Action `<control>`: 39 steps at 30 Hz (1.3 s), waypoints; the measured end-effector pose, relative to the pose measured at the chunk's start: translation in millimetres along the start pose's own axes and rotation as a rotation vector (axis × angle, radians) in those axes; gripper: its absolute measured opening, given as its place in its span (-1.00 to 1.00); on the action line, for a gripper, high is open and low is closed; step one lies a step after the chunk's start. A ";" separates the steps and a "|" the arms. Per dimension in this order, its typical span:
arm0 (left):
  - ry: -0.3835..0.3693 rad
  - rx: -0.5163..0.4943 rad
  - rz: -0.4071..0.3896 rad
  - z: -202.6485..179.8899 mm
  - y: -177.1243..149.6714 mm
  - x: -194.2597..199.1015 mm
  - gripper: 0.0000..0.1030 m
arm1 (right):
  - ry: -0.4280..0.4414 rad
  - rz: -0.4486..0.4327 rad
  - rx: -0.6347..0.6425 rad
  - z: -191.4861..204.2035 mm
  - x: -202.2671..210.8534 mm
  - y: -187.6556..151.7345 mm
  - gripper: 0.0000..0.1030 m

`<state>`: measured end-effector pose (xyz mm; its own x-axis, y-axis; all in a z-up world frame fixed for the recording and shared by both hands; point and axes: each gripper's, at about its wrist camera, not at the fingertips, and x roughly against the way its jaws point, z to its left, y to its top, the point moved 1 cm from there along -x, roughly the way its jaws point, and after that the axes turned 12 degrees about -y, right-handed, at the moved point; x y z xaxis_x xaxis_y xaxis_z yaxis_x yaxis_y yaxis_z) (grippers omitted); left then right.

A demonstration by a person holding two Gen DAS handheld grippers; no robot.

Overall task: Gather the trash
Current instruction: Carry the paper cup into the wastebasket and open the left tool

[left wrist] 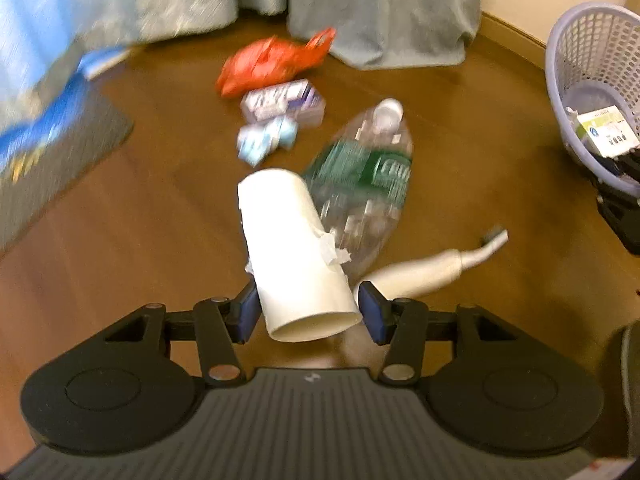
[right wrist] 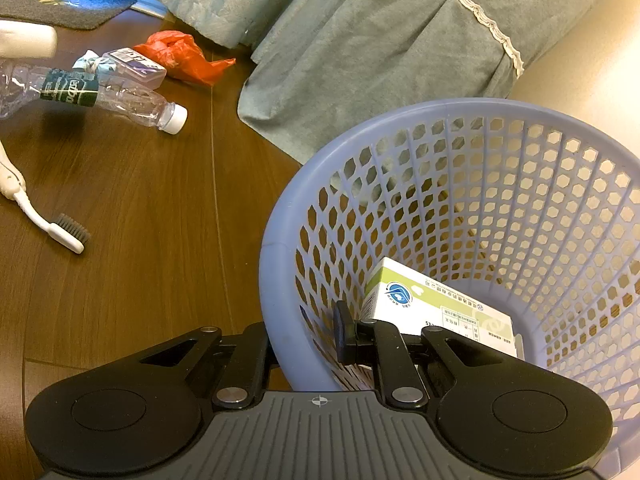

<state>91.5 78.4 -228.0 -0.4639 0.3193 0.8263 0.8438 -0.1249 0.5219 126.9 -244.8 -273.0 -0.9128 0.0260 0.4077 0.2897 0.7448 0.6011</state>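
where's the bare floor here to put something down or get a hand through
Bare wood floor lies between the toothbrush and the lavender basket, and continues up toward the bottle. More open floor sits left of the white tube, toward the mat. It is crowded where the bottle, small packets and red bag cluster.

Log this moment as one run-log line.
left gripper: jaws shut on white cardboard tube | right gripper: jaws clamp lavender mesh basket rim | floor: clear plastic bottle, white toothbrush
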 end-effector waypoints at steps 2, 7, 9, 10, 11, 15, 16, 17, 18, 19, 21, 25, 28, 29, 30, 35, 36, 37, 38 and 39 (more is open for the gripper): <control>0.011 0.032 0.016 4.8 -16.7 4.6 0.07 | 0.000 0.000 0.001 -0.1 -0.3 0.0 -0.80; 0.087 0.103 0.038 16.2 -43.6 2.2 0.33 | 0.000 0.000 0.008 0.2 -0.2 -0.9 -0.80; 0.114 0.118 0.028 19.0 -43.4 -1.3 0.33 | 0.000 0.001 0.013 1.2 0.4 -1.9 -0.80; 0.120 0.126 0.018 21.5 -42.2 -2.3 0.33 | 0.000 0.001 0.017 1.5 0.7 -2.1 -0.80; 0.127 0.137 0.008 23.0 -40.4 -3.3 0.33 | -0.001 0.001 0.019 2.0 1.2 -2.3 -0.80; 0.132 0.158 -0.006 28.6 -31.4 -10.0 0.33 | 0.000 0.003 0.026 2.1 2.2 -2.3 -0.80; 0.135 0.151 0.001 28.9 -30.3 -12.1 0.33 | 0.000 0.003 0.027 1.9 2.4 -2.5 -0.80; 0.139 0.144 0.008 29.3 -29.4 -14.8 0.33 | 0.000 0.003 0.027 2.0 2.5 -2.4 -0.80; 0.142 0.136 0.015 28.8 -29.6 -17.2 0.33 | 0.000 0.002 0.029 2.2 2.9 -2.8 -0.80; 0.143 0.130 0.026 29.1 -29.3 -20.6 0.33 | 0.000 0.002 0.031 2.2 3.2 -3.2 -0.80; 0.150 0.118 0.041 28.2 -30.4 -24.5 0.31 | 0.000 0.002 0.032 2.6 3.7 -3.6 -0.80; 0.150 0.113 0.054 27.1 -32.2 -28.6 0.14 | 0.000 0.002 0.031 2.6 4.0 -3.9 -0.80; 0.151 0.103 0.063 25.3 -32.7 -30.5 -0.03 | 0.000 0.002 0.031 2.4 4.2 -3.8 -0.80; 0.152 0.097 0.068 24.6 -32.9 -31.3 -0.08 | 0.000 0.002 0.031 2.6 4.2 -3.6 -0.80; 0.153 0.092 0.070 24.1 -33.2 -31.2 -0.10 | 0.000 0.002 0.030 2.6 4.2 -3.6 -0.80; 0.149 0.061 0.055 19.2 -33.6 -24.2 -0.12 | -0.001 0.003 0.029 2.5 4.7 -3.5 -0.80; 0.146 0.057 0.045 17.2 -32.8 -20.7 -0.12 | -0.001 0.003 0.030 2.5 4.7 -3.2 -0.80; 0.141 0.051 0.035 14.9 -31.6 -17.3 -0.12 | 0.000 0.003 0.030 2.5 4.8 -3.3 -0.80; 0.136 0.045 0.024 12.3 -29.4 -13.8 -0.12 | 0.000 0.003 0.031 2.4 5.0 -3.4 -0.80; 0.130 0.040 0.010 9.0 -25.9 -9.8 -0.12 | 0.000 0.003 0.030 2.3 4.8 -3.1 -0.80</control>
<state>76.6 87.0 -251.6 -0.4844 0.1939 0.8531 0.8573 -0.0890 0.5070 121.0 -245.4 -274.5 -0.9119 0.0284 0.4094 0.2837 0.7644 0.5789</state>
